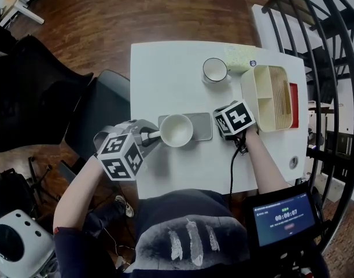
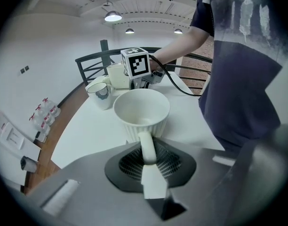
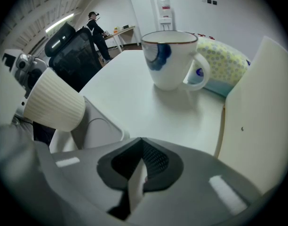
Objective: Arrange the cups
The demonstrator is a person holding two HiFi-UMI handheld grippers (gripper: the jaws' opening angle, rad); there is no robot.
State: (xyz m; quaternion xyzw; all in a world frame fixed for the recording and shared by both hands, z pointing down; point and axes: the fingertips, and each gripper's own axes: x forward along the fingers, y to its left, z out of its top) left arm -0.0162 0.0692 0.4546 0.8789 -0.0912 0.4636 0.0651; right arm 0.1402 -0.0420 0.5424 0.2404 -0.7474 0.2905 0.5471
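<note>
A ribbed cream cup [image 1: 177, 130] hangs above the grey tray [image 1: 202, 127], tilted in the right gripper view [image 3: 54, 105]. My left gripper [image 1: 148, 136] is shut on its handle [image 2: 148, 147], pads pressing both sides. A white mug with blue markings [image 1: 214, 70] stands at the back of the white table [image 1: 165, 74]; it also shows in the left gripper view [image 2: 100, 94] and large in the right gripper view [image 3: 170, 60]. My right gripper [image 1: 228, 126] points steeply down between the tray's right end [image 3: 94, 131] and a cream container, jaws shut [image 3: 137, 173] with nothing in them.
A cream divided container [image 1: 268, 97] with a wooden board stands at the table's right edge. A dotted yellow pouch [image 1: 240, 57] lies behind the mug. A dark chair [image 1: 102, 109] stands left of the table; black railing [image 1: 333, 51] is on the right. A timer screen [image 1: 284, 216] is near my body.
</note>
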